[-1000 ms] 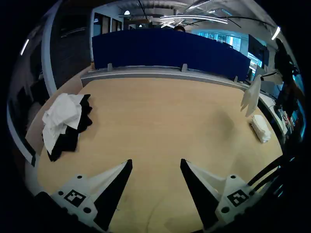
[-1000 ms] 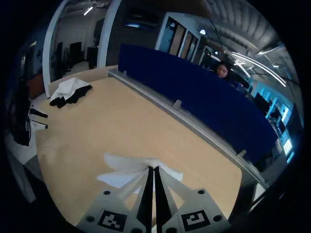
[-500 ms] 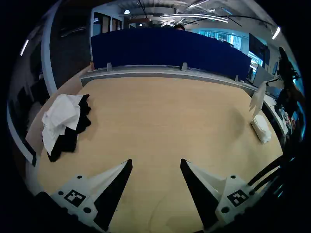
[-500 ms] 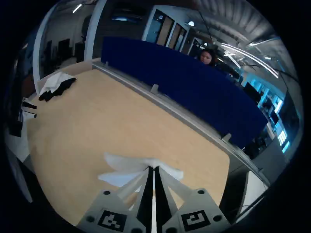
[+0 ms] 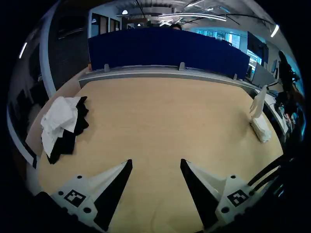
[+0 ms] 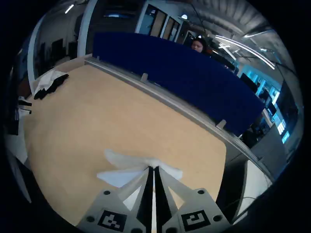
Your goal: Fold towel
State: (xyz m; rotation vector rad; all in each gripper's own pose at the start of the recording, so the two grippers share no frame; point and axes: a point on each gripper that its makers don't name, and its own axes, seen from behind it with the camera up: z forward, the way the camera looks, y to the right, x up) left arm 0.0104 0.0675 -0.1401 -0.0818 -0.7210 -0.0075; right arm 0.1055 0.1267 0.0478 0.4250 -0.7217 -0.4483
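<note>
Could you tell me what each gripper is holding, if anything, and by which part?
The right gripper pinches a white towel by a bunched edge at its fingertips; the left gripper is open, holding nothing.

A white towel [image 6: 128, 173] is being pinched between the closed fingers [image 6: 147, 194] of the right gripper [image 6: 154, 168], its bunched folds being spread to both sides of the fingertips; in the left gripper view it is being hung upright over a folded towel [image 5: 261, 129]
</note>
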